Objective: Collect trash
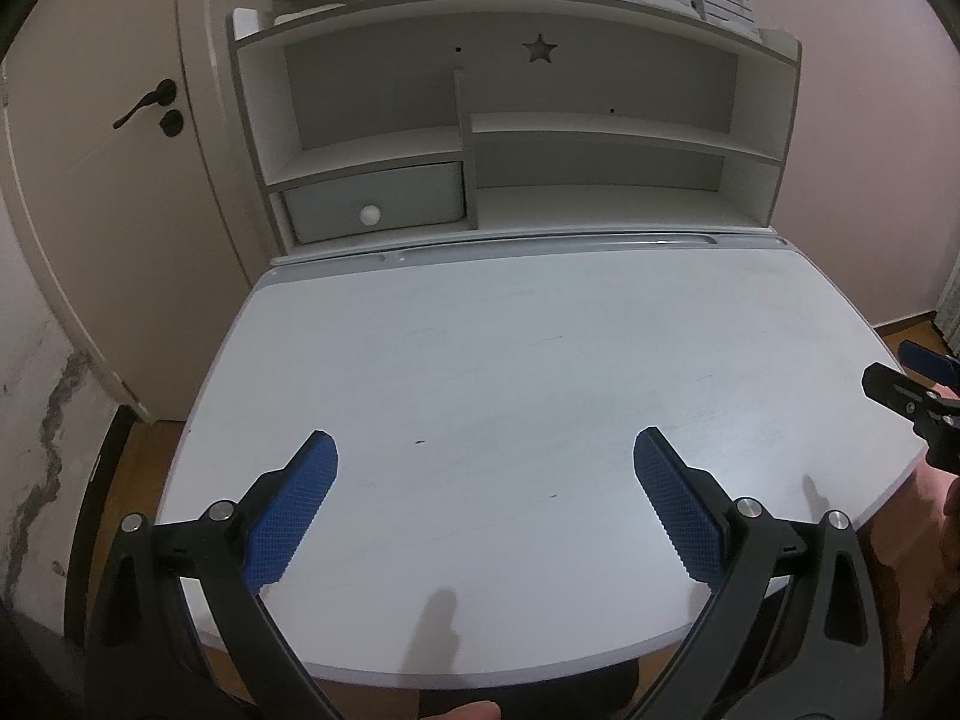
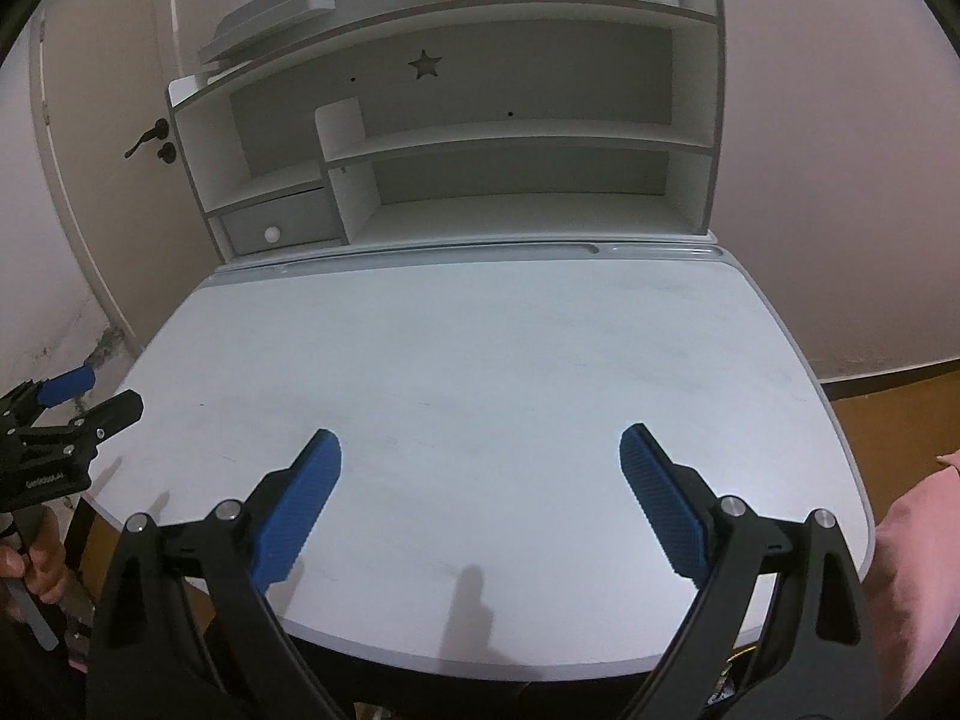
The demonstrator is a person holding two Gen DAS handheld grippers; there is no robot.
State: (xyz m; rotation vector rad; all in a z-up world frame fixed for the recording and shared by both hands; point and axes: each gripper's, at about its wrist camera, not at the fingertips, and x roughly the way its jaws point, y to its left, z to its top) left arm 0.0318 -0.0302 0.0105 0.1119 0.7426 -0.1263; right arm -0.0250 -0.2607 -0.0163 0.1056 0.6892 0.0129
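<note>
Above the near edge of the white tabletop [image 1: 510, 360], the left tool [image 1: 485, 480] hung with its two blue ribbed pads [image 1: 294, 510] spread wide, nothing between them and nothing touched; only its shadow fell on the surface below. The right tool [image 2: 480, 480] hung likewise over the same tabletop [image 2: 480, 360], its blue pads [image 2: 663, 504] just as far apart and holding nothing. Each tool showed at the margin of the other's view: the right tool [image 1: 912, 384] beyond the tabletop's right edge in the left wrist view, and the left tool [image 2: 78, 414] at its left edge in the right wrist view, gripped by a hand [image 2: 36, 558]. No trash could be seen on the tabletop in either view, so where it lay I could not tell. At the back of the tabletop stood a white shelf unit [image 1: 510, 138] with a star cutout [image 1: 539, 49] and a small grey drawer [image 1: 375, 201] with a round white knob [image 1: 369, 215]. A door [image 1: 108, 180] with a dark handle [image 1: 147, 102] stood to the left of it.
</note>
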